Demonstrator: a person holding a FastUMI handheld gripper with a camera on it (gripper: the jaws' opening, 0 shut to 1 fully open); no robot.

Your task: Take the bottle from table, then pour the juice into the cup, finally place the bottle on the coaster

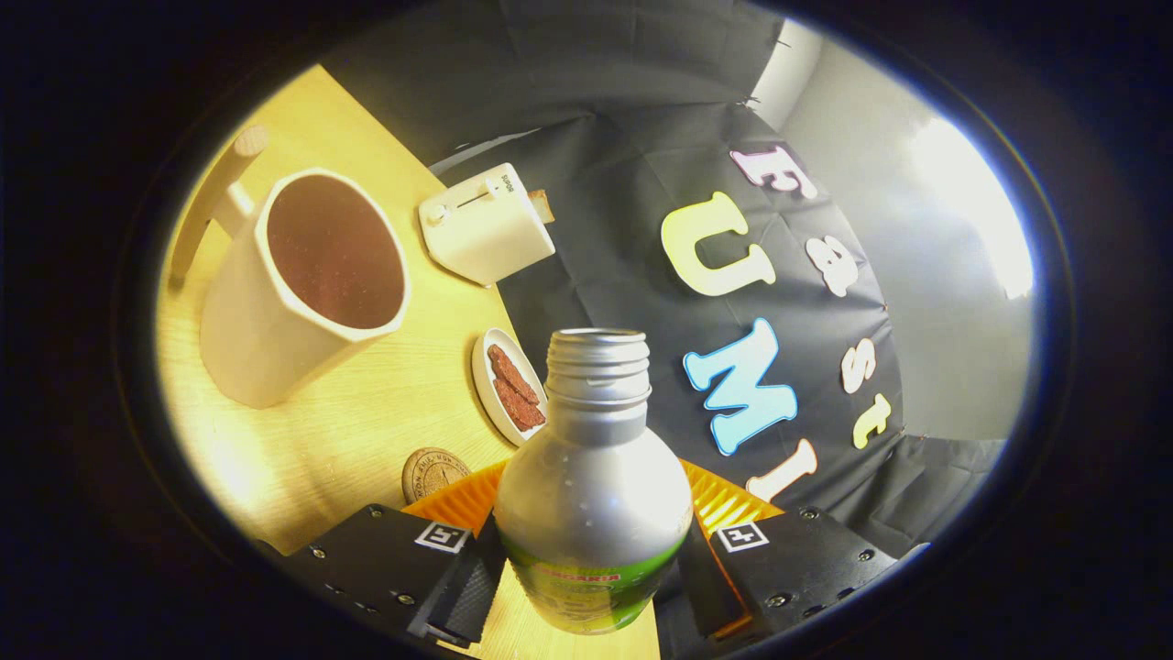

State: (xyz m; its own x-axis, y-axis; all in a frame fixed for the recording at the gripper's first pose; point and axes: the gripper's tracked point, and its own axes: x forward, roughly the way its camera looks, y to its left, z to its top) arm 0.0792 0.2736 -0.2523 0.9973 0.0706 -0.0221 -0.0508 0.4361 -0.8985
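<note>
I have the bottle (pixel 593 495) clamped in the gripper (pixel 586 587), both fingers pressing on its lower body from either side, one finger (pixel 463 591) on the left flank and the other on the right, just at the band of green label. The bottle is silver metal with a threaded neck and no cap on it, and its mouth is open toward the booth wall. From my camera the whole scene is tilted, so the table (pixel 367 422) runs off at a slant to the left of the bottle. The cup (pixel 298 284) stands on that table, well beyond the left finger; it is a cream, faceted mug with a handle on its far side and dark liquid inside. The bottle's mouth is apart from the cup, off to its right, and I see nothing streaming between them. Past the cup sits a white toaster (pixel 486 225) with a slice poking from its top. Just left of the bottle's neck lies a small white plate (pixel 484 380) with dark reddish strips on it. The coaster (pixel 433 473), a round brownish disc with lettering round its rim, rests on the table just ahead of the left finger, close beside the bottle's shoulder. An orange ribbed piece (pixel 463 502) shows behind the bottle
</note>
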